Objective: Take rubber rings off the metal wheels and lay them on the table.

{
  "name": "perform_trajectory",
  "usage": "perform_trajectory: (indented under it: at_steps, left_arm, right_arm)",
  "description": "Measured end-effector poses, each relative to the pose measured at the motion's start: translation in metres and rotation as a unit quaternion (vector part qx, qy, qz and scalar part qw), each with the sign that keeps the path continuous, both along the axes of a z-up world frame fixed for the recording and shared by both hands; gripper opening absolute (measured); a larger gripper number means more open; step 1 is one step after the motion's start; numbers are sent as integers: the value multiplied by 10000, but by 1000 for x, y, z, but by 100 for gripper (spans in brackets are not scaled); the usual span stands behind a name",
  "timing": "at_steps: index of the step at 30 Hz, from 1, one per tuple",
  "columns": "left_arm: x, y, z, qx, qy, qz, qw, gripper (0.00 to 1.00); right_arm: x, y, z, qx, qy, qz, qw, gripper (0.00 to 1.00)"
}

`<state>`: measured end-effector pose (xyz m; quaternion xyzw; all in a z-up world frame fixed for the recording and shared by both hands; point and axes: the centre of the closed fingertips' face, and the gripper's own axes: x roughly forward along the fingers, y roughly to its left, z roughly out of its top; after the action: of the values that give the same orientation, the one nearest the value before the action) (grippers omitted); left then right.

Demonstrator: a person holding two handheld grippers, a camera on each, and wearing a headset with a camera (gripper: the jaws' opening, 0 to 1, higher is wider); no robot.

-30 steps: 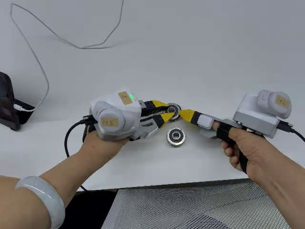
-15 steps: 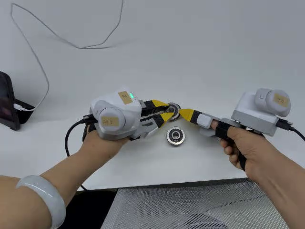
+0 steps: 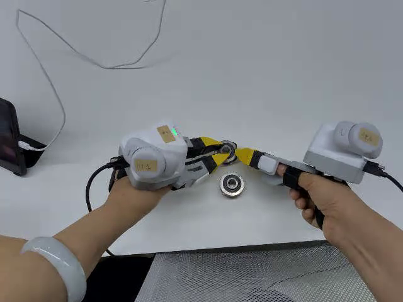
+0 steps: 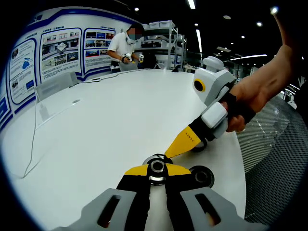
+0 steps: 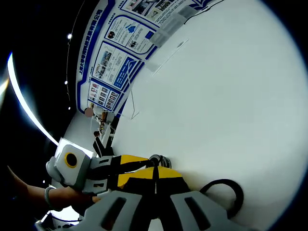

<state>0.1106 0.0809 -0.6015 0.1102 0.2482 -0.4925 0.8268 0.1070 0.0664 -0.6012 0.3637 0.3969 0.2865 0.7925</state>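
Note:
My left gripper (image 3: 218,154) (image 4: 156,169) is shut on a small metal wheel (image 3: 228,150) (image 4: 157,166) (image 5: 156,160), held just above the white table. A black rubber ring sits around the wheel. My right gripper (image 3: 239,153) (image 5: 155,171) comes in from the right with its jaws together, the yellow tips pinching the rubber ring's edge. A second metal wheel (image 3: 232,184) (image 4: 201,176) lies flat on the table just in front of both grippers. A loose black rubber ring (image 5: 222,191) (image 4: 202,146) lies on the table under the right gripper.
A black device (image 3: 9,135) stands at the table's left edge, with a grey cable (image 3: 63,44) looping across the back. A black cord (image 3: 91,182) trails from the left gripper. A metal mesh surface (image 3: 252,277) lies below the table's near edge.
The right gripper has edged left, so its tips now touch the wheel's rim. The left gripper keeps its hold on the wheel.

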Motion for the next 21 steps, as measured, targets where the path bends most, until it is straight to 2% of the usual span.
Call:
perform_trajectory:
  at_steps: [12,21]
  left_arm:
    - [0,1,-1,-13,3,1,10000,12]
    - [0,1,-1,-12,1,-13,10000,11]
  right_arm:
    - [1,7,5,176,-33,130,9998,1]
    - [-5,15,16,334,-100,294,9990,1]
